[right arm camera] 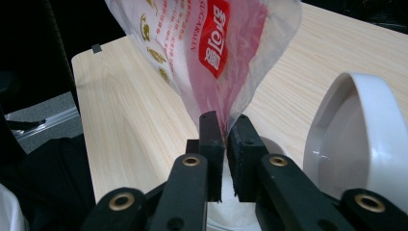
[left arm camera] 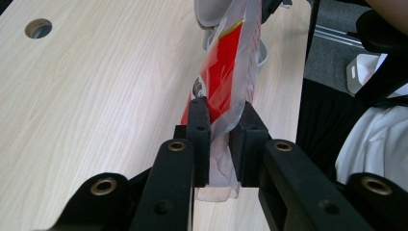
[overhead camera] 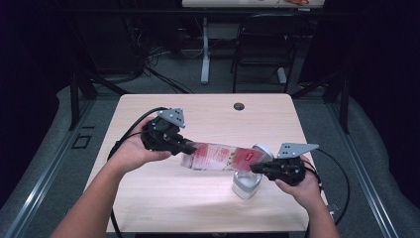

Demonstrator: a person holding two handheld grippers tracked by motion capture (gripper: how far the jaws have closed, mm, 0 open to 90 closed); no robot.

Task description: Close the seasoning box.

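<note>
A clear plastic bag [overhead camera: 218, 157] with red print is stretched above the wooden table [overhead camera: 163, 198] between my two grippers. My left gripper [overhead camera: 190, 148] is shut on the bag's left end; in the left gripper view its pads [left arm camera: 199, 125] pinch the crumpled film of the bag [left arm camera: 226, 67]. My right gripper [overhead camera: 253, 168] grips the right end, and in the right gripper view the corner of the bag [right arm camera: 211, 43] narrows down between its fingers [right arm camera: 211, 132]. A white lidded container [overhead camera: 246, 184] stands just under the right gripper, its round lid [right arm camera: 356, 144] tipped up.
A round cable hole [overhead camera: 239, 106] sits near the table's far edge. Beyond the table stand a black chair [overhead camera: 265, 44] and a white desk leg [overhead camera: 205, 49]. Cables trail off both grippers. A white box [left arm camera: 361, 72] lies on the floor past the table's edge.
</note>
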